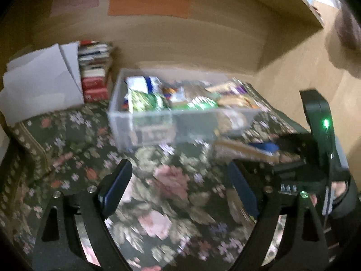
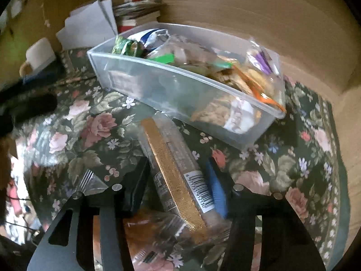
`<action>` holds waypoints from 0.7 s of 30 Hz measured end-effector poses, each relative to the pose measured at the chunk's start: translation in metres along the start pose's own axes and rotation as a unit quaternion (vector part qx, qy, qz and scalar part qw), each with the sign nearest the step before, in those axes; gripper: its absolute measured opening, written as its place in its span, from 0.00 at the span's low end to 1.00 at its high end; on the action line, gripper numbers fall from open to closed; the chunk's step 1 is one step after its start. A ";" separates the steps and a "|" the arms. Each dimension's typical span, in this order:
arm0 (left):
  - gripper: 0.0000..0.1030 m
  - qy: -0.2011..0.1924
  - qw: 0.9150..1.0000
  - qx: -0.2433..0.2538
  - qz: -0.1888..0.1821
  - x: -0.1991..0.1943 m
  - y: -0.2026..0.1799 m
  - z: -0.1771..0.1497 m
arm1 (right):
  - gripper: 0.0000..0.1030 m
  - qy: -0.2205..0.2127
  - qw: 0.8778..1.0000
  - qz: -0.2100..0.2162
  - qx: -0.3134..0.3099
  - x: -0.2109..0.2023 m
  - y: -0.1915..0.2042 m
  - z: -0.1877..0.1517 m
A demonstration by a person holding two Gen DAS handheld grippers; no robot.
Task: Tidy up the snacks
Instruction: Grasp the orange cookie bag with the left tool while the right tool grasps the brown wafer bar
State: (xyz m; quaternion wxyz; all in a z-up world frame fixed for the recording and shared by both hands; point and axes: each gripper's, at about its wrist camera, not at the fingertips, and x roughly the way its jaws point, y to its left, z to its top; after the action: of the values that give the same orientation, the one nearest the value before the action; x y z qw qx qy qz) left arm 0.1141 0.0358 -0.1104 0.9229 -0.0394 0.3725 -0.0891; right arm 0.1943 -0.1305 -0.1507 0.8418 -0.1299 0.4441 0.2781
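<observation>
A clear plastic bin (image 1: 180,122) full of several snack packets stands on the floral cloth; it also shows in the right wrist view (image 2: 171,85). My left gripper (image 1: 178,185) is open and empty above the cloth, in front of the bin. My right gripper (image 2: 178,180) is shut on a long clear snack packet with a gold strip and a barcode (image 2: 173,169), held just in front of the bin. In the left wrist view the right gripper (image 1: 293,149) and its packet (image 1: 239,146) sit at the right, close to the bin's near right corner.
A white folded box (image 1: 42,85) and a stack of books (image 1: 94,74) stand at the back left against the tan wall. More wrapped snacks (image 2: 158,232) lie on the cloth under my right gripper. A white mug (image 2: 38,54) sits at the far left.
</observation>
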 end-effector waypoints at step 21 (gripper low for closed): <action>0.94 0.049 0.998 0.019 0.032 0.035 -0.045 -0.035 | 0.29 -0.055 0.997 -0.020 0.059 -0.053 -0.007 -0.054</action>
State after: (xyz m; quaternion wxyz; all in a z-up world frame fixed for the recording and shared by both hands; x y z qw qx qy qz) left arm 0.1085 -0.0150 -0.1538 0.9064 -0.0059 0.4168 -0.0687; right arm 0.1375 -0.1800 -0.1384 0.8763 -0.0732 0.4104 0.2416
